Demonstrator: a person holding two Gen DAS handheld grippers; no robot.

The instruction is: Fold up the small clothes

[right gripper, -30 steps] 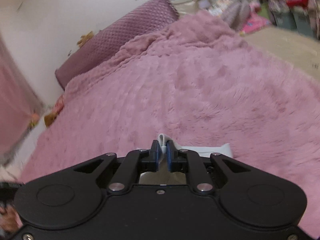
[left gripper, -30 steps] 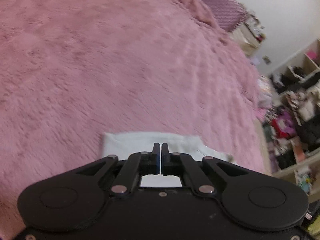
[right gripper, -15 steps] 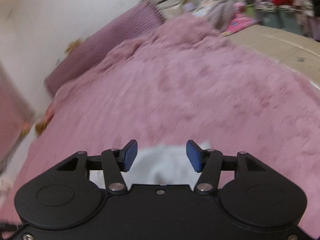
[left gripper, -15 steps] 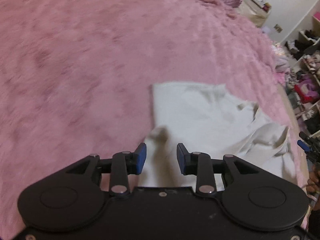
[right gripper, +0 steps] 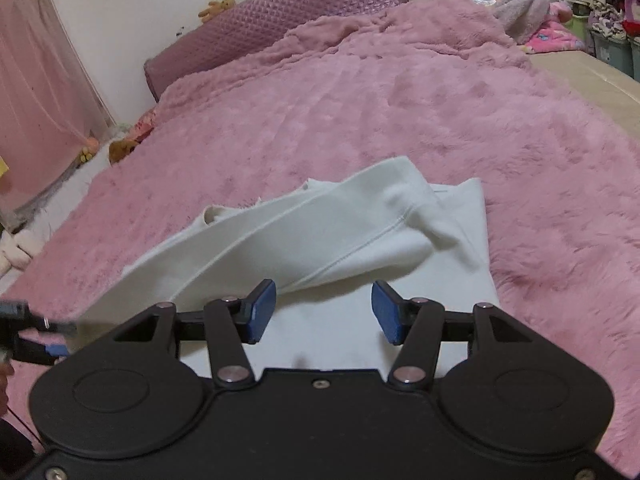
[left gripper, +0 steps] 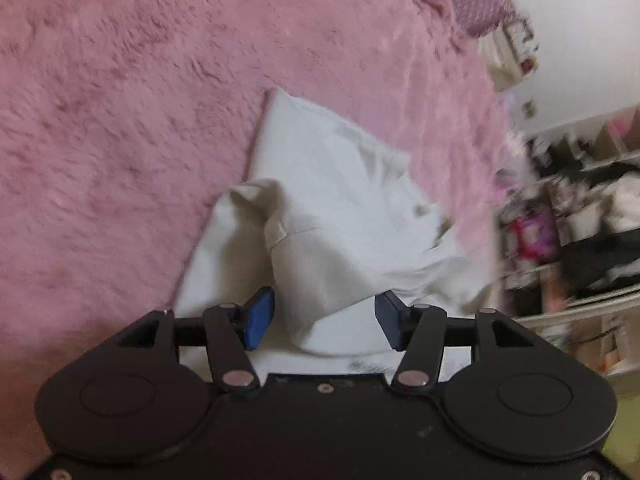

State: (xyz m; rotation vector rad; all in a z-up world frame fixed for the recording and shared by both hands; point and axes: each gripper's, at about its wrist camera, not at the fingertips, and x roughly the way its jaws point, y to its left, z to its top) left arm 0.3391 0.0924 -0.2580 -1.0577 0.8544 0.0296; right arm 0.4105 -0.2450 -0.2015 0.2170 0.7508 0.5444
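Observation:
A small white garment (left gripper: 340, 208) lies loosely folded on the pink fluffy blanket (left gripper: 120, 100). It also shows in the right wrist view (right gripper: 320, 236), with a hemmed layer draped over the lower layer. My left gripper (left gripper: 324, 318) is open and empty, hovering just above the near edge of the garment. My right gripper (right gripper: 323, 312) is open and empty, over the garment's near edge. The left gripper's tip shows at the left edge of the right wrist view (right gripper: 36, 336).
A purple bolster pillow (right gripper: 280, 12) lies at the head of the bed by the white wall. Soft toys (right gripper: 120, 148) sit at the bed's far left edge. Cluttered shelves (left gripper: 580, 216) stand to the right. Storage bins (right gripper: 616, 48) stand beyond the bed.
Both grippers were shut on the white garment a second ago. They have opened, let it go and drawn back, and the garment now lies on the blanket.

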